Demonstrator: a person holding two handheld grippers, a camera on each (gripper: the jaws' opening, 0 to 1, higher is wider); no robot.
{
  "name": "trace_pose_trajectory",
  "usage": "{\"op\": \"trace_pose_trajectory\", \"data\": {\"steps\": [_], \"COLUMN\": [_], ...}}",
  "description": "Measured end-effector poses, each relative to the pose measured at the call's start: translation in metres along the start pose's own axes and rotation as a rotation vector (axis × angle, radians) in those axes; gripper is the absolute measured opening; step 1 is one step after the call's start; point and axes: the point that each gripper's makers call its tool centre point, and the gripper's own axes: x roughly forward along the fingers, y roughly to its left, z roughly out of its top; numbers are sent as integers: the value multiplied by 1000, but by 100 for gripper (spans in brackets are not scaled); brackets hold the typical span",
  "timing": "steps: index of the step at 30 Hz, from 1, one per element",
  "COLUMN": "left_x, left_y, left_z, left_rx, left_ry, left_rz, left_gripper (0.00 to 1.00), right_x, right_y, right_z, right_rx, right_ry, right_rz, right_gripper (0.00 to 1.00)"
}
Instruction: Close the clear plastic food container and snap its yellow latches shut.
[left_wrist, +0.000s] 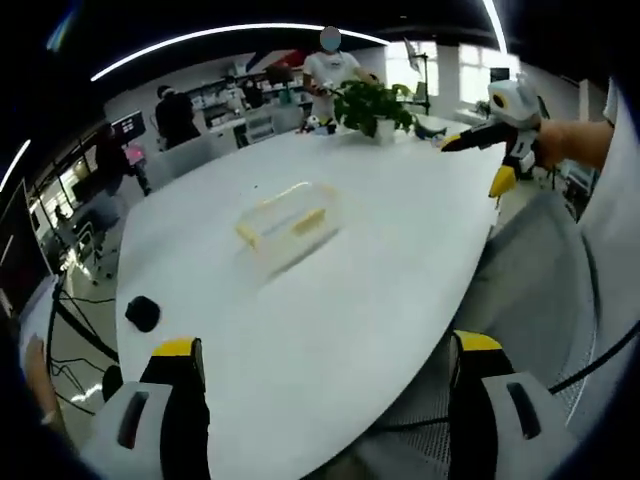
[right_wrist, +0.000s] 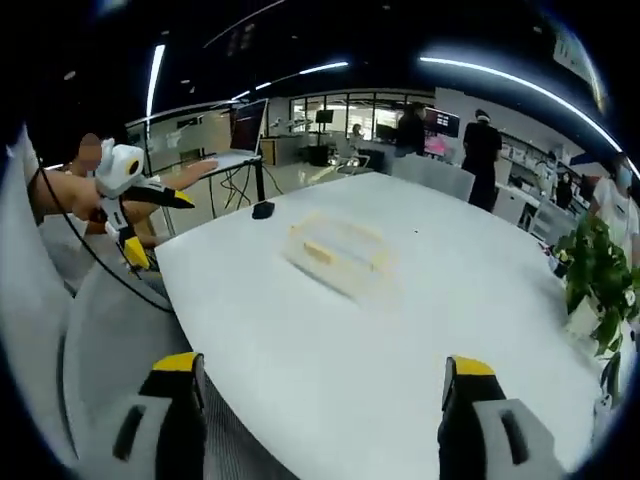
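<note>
I saw a white table (left_wrist: 330, 330) with a rounded edge. A small black object (left_wrist: 142, 313) sat near one edge of it, and a potted green plant (left_wrist: 375, 105) stood at the far end. A grey chair (right_wrist: 95, 330) was pulled up beside the table. Several people (left_wrist: 176, 116) stood around desks in the office behind.

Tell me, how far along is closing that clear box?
Nothing looks done: the clear container sits alone on the white table, its lid state hard to judge. Nothing is in hand; the left gripper and right gripper hover open, well short of it. Closing and snapping the yellow latches remain.
</note>
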Motion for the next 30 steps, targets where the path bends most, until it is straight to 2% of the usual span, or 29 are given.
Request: {"op": "trace_pose_trajectory", "data": {"steps": [5, 9, 20, 30], "left_x": [-7, -10, -14, -16], "left_y": [-1, 2, 1, 0], "left_z": [-3, -3, -7, -10], "left_rx": [-9, -32, -38, -41], "left_ry": [-7, -13, -11, -13], "left_rz": [20, 25, 27, 33], "left_gripper": [99, 99, 99, 98], "right_x": [-11, -14, -11, -11], "right_y": [-3, -1, 4, 6], "right_z": [-2, -1, 2, -6], "right_rx": [43, 79, 79, 73], "right_ry": [-22, -36, -46, -28], "right_rz": [-21, -10, -3, -2], "right_gripper": [99, 99, 99, 99]}}
